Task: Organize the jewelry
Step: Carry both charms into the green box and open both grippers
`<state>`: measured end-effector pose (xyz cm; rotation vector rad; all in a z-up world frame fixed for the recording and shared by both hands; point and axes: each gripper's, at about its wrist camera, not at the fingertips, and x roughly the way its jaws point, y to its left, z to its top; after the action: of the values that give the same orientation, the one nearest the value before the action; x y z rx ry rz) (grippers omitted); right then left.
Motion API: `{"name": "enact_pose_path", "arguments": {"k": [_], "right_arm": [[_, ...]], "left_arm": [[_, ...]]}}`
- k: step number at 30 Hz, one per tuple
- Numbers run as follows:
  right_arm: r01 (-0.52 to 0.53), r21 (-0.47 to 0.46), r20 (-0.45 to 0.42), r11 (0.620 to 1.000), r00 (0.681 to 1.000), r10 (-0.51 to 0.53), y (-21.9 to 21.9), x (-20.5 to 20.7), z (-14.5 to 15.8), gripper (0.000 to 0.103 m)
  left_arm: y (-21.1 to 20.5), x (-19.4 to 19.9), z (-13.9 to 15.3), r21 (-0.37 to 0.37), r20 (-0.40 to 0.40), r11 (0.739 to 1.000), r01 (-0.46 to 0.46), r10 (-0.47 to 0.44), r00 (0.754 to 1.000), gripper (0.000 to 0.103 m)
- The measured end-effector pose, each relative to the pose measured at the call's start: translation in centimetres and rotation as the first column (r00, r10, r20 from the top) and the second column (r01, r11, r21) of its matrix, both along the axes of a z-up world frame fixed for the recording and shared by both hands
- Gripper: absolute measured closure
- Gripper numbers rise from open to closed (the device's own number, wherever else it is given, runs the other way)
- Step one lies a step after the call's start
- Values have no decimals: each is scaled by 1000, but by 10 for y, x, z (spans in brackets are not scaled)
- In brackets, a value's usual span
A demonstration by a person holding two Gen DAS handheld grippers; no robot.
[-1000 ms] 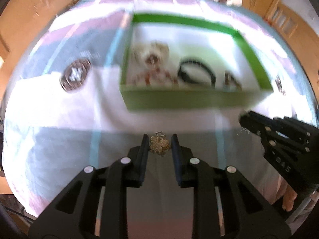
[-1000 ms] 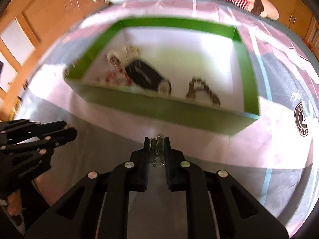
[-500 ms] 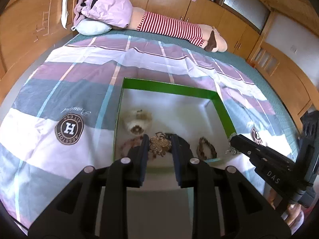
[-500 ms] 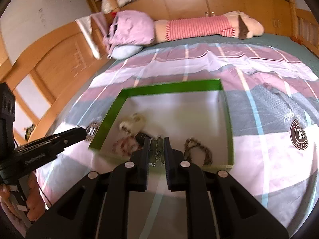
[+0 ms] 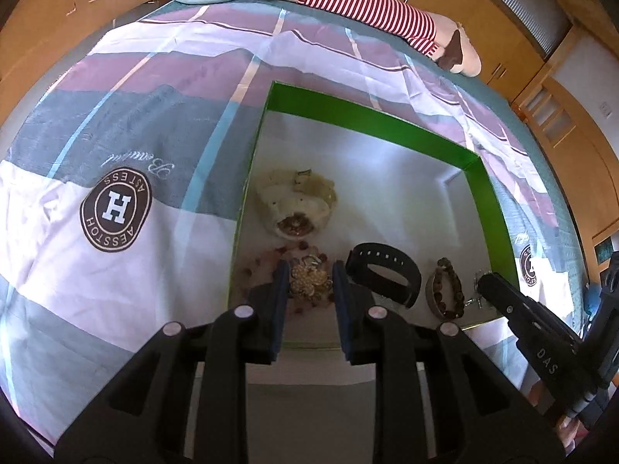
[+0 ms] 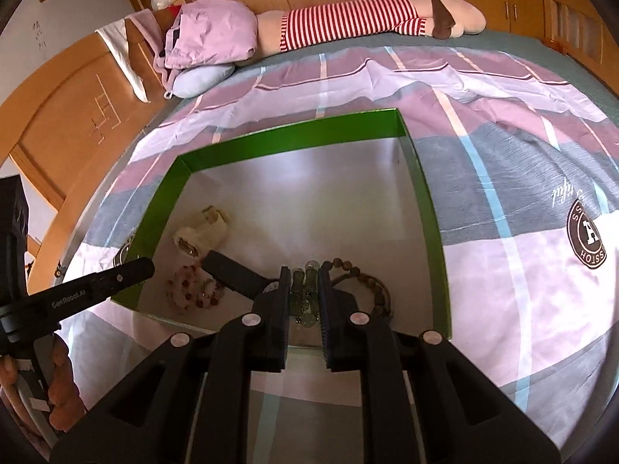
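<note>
A green-walled box (image 5: 371, 120) (image 6: 294, 137) with a pale floor lies on the bed. In it are a cream pouch (image 5: 296, 203) (image 6: 201, 232), a pink bead bracelet (image 6: 189, 288), a black watch strap (image 5: 383, 274) (image 6: 236, 276) and a brown bead bracelet (image 5: 445, 292) (image 6: 371, 282). My left gripper (image 5: 309, 280) is shut on a gold flower brooch (image 5: 308, 281) above the box's near left part. My right gripper (image 6: 304, 290) is shut on a greenish stone chain (image 6: 303, 294) above the box's near edge; it also shows in the left wrist view (image 5: 477, 295).
The box sits on a plaid bedspread (image 5: 154, 123) with round brown logos (image 5: 115, 208) (image 6: 588, 237). A striped plush toy (image 6: 371, 15) and a lilac bundle (image 6: 209, 34) lie at the head of the bed. Wooden cupboards surround the bed.
Both grippers have risen from the bedspread in front of the box and moved forward over the box's near part, each still holding its jewelry.
</note>
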<state>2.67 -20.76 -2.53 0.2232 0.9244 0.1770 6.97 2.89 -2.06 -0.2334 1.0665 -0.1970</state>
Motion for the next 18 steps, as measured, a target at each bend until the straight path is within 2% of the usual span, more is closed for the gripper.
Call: {"name": "enact_pose_path", "arguments": {"k": [12,14,16,18], "right_arm": [[-11,-16,-13,1000,1000,10,2,0,-1,89],[-5,-21,-10,1000,1000,5,2,-1,0,77],[13,-26,12,1000,1000,-13,1,-2,3,62],[22,-24,25,999,999,-22,-1,-3,6,58]], "left_arm": [[-8,-4,1,45,17,999,15,-16,1000,80],[-11,-6,3,50,21,998,23,-24,999,80],[-13,-7,4,57,26,998,26,-27,999,78],[-15,-10,6,71,35,997,25,-28,999,73]]}}
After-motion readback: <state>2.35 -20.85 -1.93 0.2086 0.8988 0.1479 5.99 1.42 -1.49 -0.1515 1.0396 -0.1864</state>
